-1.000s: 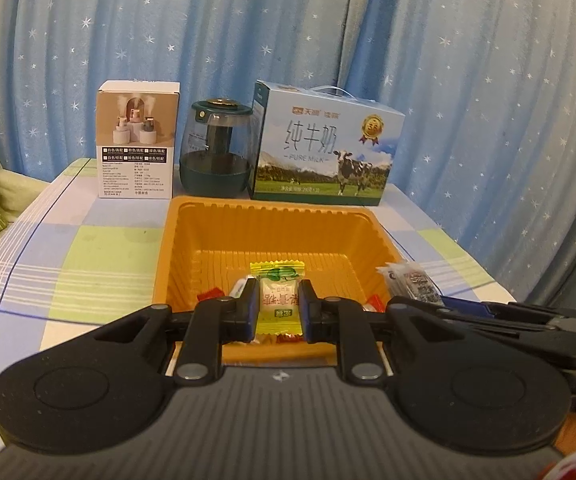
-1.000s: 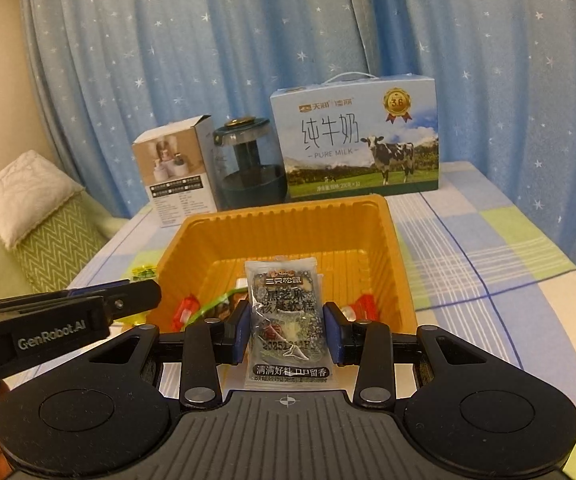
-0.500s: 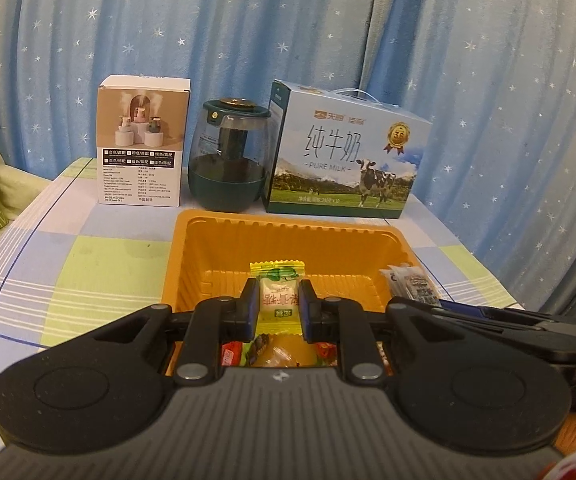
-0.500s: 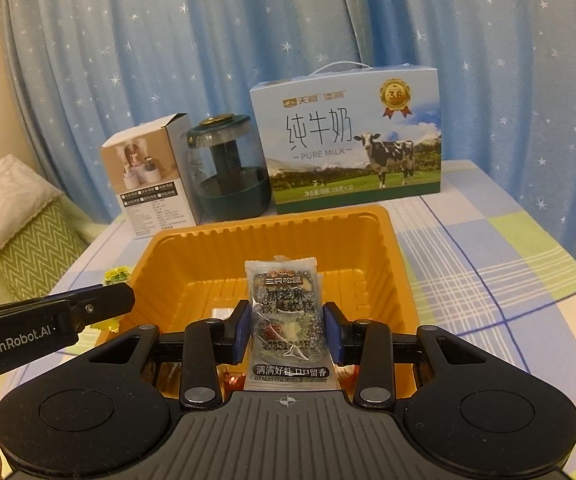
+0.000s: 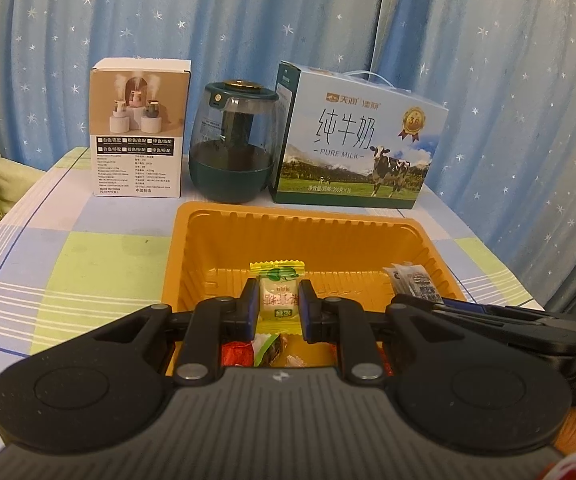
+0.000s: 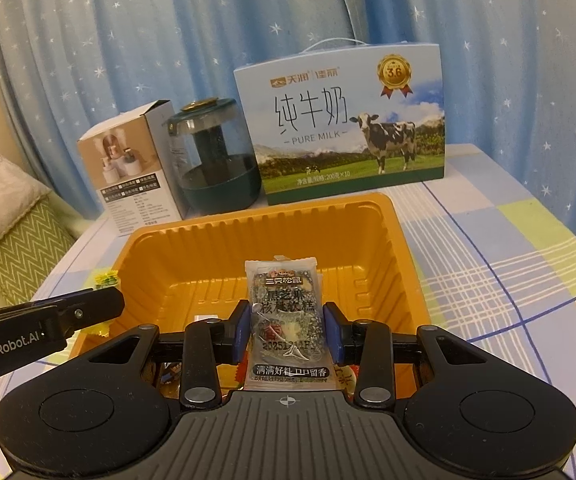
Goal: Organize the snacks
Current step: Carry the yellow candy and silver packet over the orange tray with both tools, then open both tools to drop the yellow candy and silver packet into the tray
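From my left wrist: my left gripper (image 5: 276,303), jaws clamped on a yellow-and-green candy (image 5: 278,293), now hangs over the orange tray (image 5: 288,216), whose front rim has slipped under my jaws since a second ago; the boxes behind loom larger. That puts the candy over its drop spot, I judge. Red and orange wrapped sweets (image 5: 256,350) lie at the tray's near end; the far floor is bare. My right gripper's snack shows at the right edge.

From my right wrist: my right gripper (image 6: 286,330), jaws gripping a clear sesame-cake packet (image 6: 286,320), has likewise closed in over the tray (image 6: 367,204). On the worktop (image 6: 507,264) behind stand a milk carton (image 6: 343,128), a dark green jar (image 6: 216,160) and a small box (image 6: 128,168).
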A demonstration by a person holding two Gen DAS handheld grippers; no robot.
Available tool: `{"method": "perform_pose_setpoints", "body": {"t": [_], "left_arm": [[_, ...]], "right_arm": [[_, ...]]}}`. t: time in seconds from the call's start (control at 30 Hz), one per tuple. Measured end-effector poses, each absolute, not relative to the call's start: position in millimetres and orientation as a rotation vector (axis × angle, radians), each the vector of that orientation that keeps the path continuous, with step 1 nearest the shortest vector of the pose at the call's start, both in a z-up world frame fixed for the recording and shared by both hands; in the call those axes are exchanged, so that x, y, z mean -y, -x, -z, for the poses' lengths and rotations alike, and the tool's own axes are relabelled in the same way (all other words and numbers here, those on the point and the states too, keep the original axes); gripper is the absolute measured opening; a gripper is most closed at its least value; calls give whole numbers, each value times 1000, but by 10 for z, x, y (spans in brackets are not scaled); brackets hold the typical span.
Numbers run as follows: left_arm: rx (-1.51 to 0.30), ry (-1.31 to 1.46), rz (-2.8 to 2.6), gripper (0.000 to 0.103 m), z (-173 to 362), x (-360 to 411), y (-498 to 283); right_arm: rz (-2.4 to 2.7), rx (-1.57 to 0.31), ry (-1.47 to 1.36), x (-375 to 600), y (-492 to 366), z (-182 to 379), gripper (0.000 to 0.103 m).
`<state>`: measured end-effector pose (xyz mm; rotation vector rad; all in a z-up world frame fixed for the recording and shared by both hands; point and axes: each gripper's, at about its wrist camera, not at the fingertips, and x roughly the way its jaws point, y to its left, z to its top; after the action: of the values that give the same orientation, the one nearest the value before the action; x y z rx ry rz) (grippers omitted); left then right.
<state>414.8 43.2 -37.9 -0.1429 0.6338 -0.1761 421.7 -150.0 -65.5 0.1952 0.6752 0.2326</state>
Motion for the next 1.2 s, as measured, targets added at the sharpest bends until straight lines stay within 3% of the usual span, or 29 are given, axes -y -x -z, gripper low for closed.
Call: {"method": "perform_pose_setpoints", "body": {"t": [0.6,0.63,0.7,1.2], "left_arm": [[-644,114,179,19,489,-393,-4298],[-640,111,177,20,488,-392,-4299],[-640,110,168,38,486,-398,-4300],[-654,96,159,39,505,-420,-4298]], "right_arm": [[-233,-684,-199,1469,-4321,730,39],[-231,-684,-200,1471,-4322,731,39],[-229,-685,-202,1477,-4321,733,39],[-234,-682,-212,1478,-4301,717,39]]}}
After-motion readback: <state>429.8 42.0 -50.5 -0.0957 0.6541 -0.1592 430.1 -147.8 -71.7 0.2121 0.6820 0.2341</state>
